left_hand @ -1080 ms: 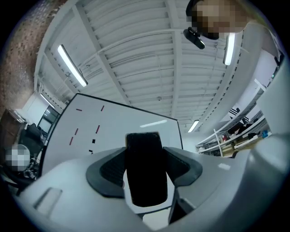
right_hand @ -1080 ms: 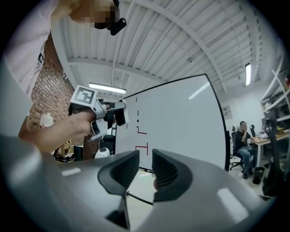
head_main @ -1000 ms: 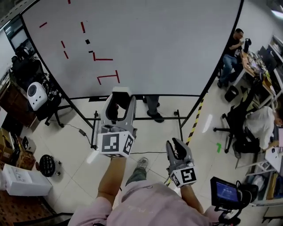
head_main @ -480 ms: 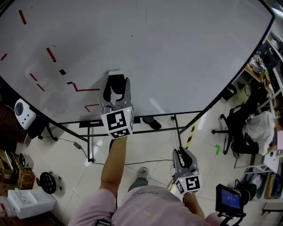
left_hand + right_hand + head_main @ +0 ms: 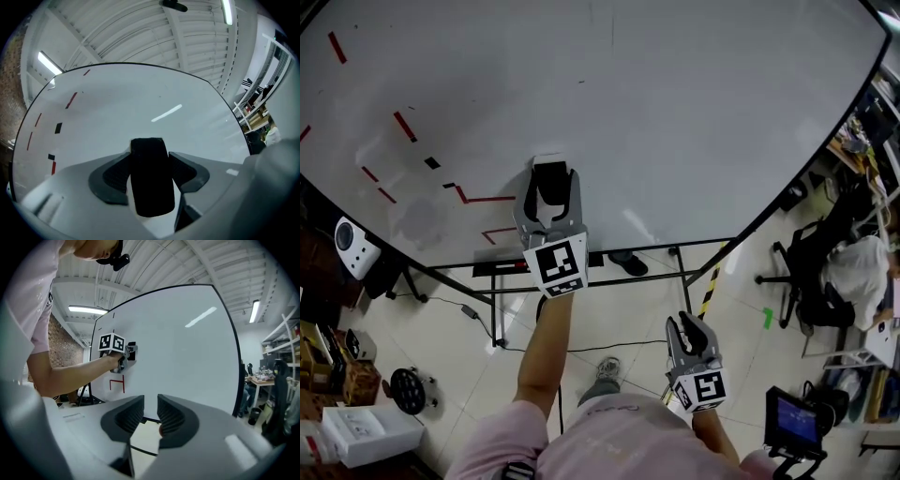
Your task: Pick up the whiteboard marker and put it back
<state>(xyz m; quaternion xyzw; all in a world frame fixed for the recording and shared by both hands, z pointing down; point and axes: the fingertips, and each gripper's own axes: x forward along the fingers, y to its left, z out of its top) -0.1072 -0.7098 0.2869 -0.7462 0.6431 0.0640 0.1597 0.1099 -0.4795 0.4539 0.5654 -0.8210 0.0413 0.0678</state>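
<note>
One black block tight between left tongs; right tongs apart, empty.

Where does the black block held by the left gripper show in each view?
Head view: centre, black block between left gripper jaws.
Left gripper view: block low centre, between the jaws.
Right gripper view: block upper left, small, at the gripper's tip.
Shared landmark: whiteboard with red marks.

Black block, perhaps eraser, held upright.
</note>
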